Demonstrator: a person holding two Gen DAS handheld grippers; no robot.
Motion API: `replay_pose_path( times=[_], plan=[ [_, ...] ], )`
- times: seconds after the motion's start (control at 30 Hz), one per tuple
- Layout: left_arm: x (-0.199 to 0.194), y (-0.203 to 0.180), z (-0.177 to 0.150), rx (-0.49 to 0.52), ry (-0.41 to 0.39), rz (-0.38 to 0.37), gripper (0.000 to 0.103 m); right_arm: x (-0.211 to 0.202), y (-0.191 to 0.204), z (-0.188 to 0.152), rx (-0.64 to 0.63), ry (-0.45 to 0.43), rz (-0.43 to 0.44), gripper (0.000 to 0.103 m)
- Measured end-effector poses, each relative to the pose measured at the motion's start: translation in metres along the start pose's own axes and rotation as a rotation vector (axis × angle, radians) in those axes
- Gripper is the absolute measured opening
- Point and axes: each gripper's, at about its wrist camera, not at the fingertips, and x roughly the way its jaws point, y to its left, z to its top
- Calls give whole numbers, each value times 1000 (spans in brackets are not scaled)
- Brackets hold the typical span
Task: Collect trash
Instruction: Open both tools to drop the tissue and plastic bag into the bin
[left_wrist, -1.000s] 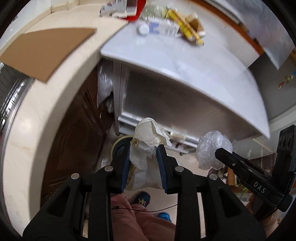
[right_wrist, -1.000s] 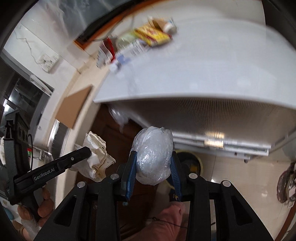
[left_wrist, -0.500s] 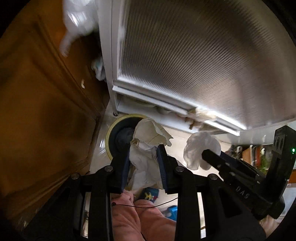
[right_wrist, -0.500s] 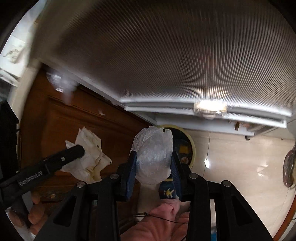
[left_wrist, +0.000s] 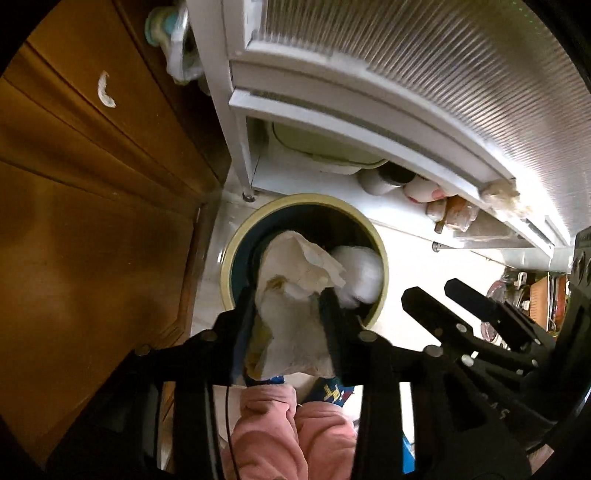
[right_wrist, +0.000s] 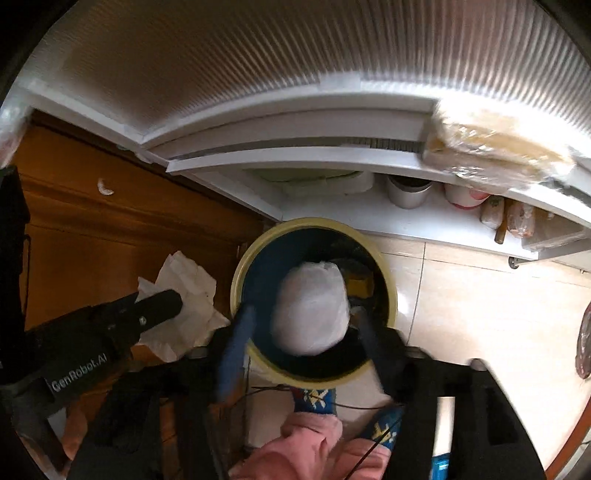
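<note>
A round bin with a yellow rim (left_wrist: 236, 251) (right_wrist: 391, 291) and dark inside stands on the floor below both grippers. My left gripper (left_wrist: 287, 306) (right_wrist: 162, 306) points down over the bin's left edge. Its jaws are opening, and the pads still touch a crumpled, stained white paper (left_wrist: 291, 295) (right_wrist: 192, 288) between them. My right gripper (right_wrist: 306, 328) (left_wrist: 428, 291) is opening above the bin's mouth. A balled white plastic bag (right_wrist: 312, 306) (left_wrist: 364, 273) hangs loose between its fingers, with a gap on each side.
A brown wooden cabinet (left_wrist: 92, 221) rises left of the bin. Behind it stands a white shelf unit with a ribbed panel (left_wrist: 406, 74), its low shelf (right_wrist: 332, 210) holding cups and jars. Pink trouser legs and blue slippers (right_wrist: 314, 398) are near the bin on the tiled floor (right_wrist: 480, 295).
Both grippers dropped from table height to just above the bin. The right jaws spread and let go of the plastic ball. The left jaws widened a little around the paper.
</note>
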Motion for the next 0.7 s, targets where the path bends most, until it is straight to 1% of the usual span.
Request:
replay_pose_path(
  times=[0.1, 0.2, 0.43, 0.6, 0.7],
  plan=[
    [6, 3, -2, 8, 2, 19, 42, 13, 1, 4, -1, -10, -7, 67],
    [9, 3, -5, 2, 9, 23, 49, 12, -2, 5, 4, -14, -12, 67],
    [2, 8, -14, -10, 16, 51, 50, -14, -6, -2, 8, -22, -16, 67],
    [-15, 15, -21, -33, 15, 59, 50, -35, -10, -8, 1, -22, -24, 67],
    [-31, 13, -26, -36, 10, 62, 50, -51, -12, -11, 9, -23, -25, 67]
  ],
)
